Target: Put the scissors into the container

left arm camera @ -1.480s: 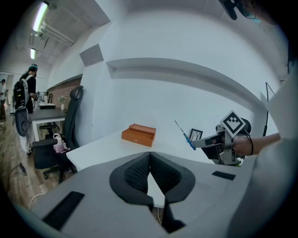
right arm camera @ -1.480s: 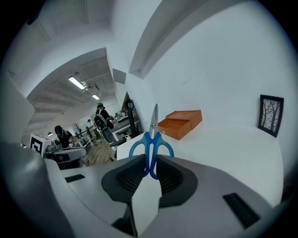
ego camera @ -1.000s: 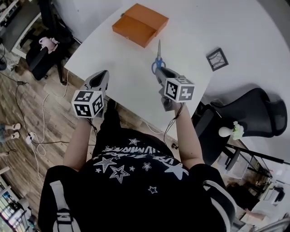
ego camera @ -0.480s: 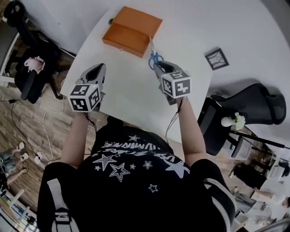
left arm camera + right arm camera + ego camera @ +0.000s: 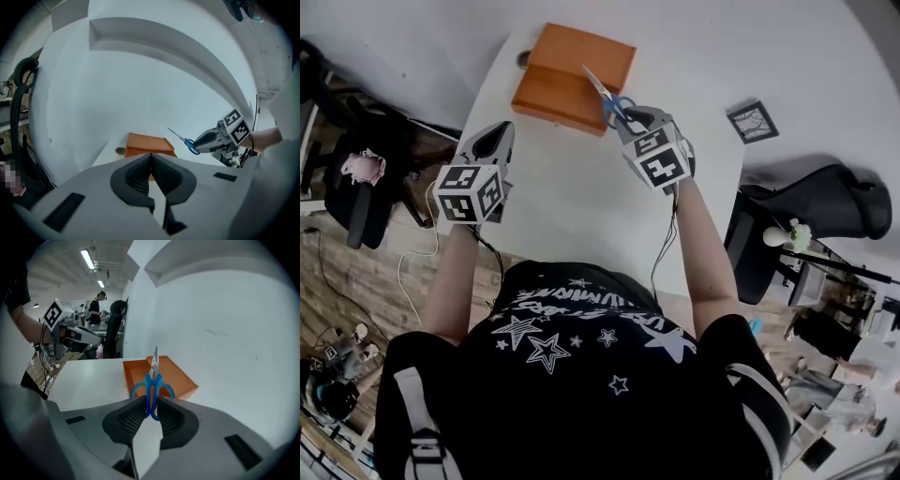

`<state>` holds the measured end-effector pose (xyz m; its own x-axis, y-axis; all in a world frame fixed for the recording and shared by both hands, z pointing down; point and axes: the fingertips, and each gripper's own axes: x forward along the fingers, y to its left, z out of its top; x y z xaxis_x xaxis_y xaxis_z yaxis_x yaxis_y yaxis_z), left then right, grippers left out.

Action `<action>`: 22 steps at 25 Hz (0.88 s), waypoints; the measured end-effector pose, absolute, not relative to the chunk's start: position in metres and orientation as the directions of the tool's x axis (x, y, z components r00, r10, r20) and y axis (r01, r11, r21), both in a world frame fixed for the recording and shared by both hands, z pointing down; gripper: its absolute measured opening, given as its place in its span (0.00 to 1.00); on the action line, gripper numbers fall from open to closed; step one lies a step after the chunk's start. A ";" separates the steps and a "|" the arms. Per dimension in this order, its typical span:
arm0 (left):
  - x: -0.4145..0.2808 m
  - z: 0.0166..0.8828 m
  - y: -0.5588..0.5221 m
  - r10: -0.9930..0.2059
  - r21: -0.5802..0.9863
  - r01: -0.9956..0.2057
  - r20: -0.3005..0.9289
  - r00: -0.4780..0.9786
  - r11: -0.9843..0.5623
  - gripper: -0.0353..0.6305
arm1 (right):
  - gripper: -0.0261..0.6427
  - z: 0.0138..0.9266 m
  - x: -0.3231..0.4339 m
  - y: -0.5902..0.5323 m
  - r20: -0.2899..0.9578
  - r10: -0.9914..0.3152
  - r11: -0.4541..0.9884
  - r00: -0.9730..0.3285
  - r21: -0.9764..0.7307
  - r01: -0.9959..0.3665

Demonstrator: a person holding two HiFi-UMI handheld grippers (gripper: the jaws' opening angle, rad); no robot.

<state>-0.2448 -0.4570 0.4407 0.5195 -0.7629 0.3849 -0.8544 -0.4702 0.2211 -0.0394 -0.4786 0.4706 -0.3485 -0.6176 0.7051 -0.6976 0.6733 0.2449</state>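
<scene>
white tabletop (image 5: 581, 197), orange container (image 5: 567, 70) at far edge. right hand-held gripper (image 5: 628, 120) grasps scissors (image 5: 605, 91), blades over the container; i'd advance, lower, then release. left hand-held gripper (image 5: 494, 142) clenched, empty.

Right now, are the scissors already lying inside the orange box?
No, the right gripper holds the scissors by their blue handles between its jaws, in the air short of the orange box.

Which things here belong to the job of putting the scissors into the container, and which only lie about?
Belonging to the job:
- scissors, gripped in the right claw
- orange container

Only lying about:
- small black square
- small round disc beside the container
- office chair
- left claw, shut and empty, takes no part now
</scene>
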 end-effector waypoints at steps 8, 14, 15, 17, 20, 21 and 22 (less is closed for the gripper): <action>-0.262 0.456 -0.518 -0.743 0.229 -0.839 0.391 0.543 -0.493 0.08 | 0.18 0.491 -0.075 -0.537 0.754 -0.586 0.747 -0.297 0.362 -0.557; -0.274 0.473 -0.543 -0.734 0.251 -0.838 0.403 0.546 -0.485 0.08 | 0.18 0.521 -0.099 -0.560 0.794 -0.542 0.792 -0.275 0.373 -0.483; -0.277 0.477 -0.547 -0.733 0.255 -0.838 0.405 0.546 -0.482 0.08 | 0.18 0.528 -0.104 -0.563 0.803 -0.530 0.801 -0.271 0.371 -0.470; -0.281 0.485 -0.554 -0.728 0.264 -0.837 0.414 0.547 -0.479 0.08 | 0.18 0.541 -0.111 -0.566 0.825 -0.503 0.819 -0.258 0.361 -0.446; -0.284 0.499 -0.564 -0.715 0.282 -0.834 0.428 0.552 -0.475 0.08 | 0.18 0.562 -0.117 -0.571 0.857 -0.458 0.842 -0.236 0.333 -0.424; -0.285 0.503 -0.568 -0.713 0.288 -0.833 0.430 0.554 -0.473 0.08 | 0.18 0.567 -0.119 -0.575 0.864 -0.447 0.847 -0.233 0.326 -0.420; -0.284 0.506 -0.572 -0.711 0.292 -0.832 0.432 0.555 -0.472 0.08 | 0.18 0.572 -0.120 -0.578 0.868 -0.439 0.851 -0.230 0.320 -0.417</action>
<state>-0.2841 -0.5720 0.5058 0.5551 -0.7111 0.4315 -0.8318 -0.4720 0.2920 -0.1203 -0.5778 0.5723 -0.2296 -0.4393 0.8685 -0.4173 0.8506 0.3199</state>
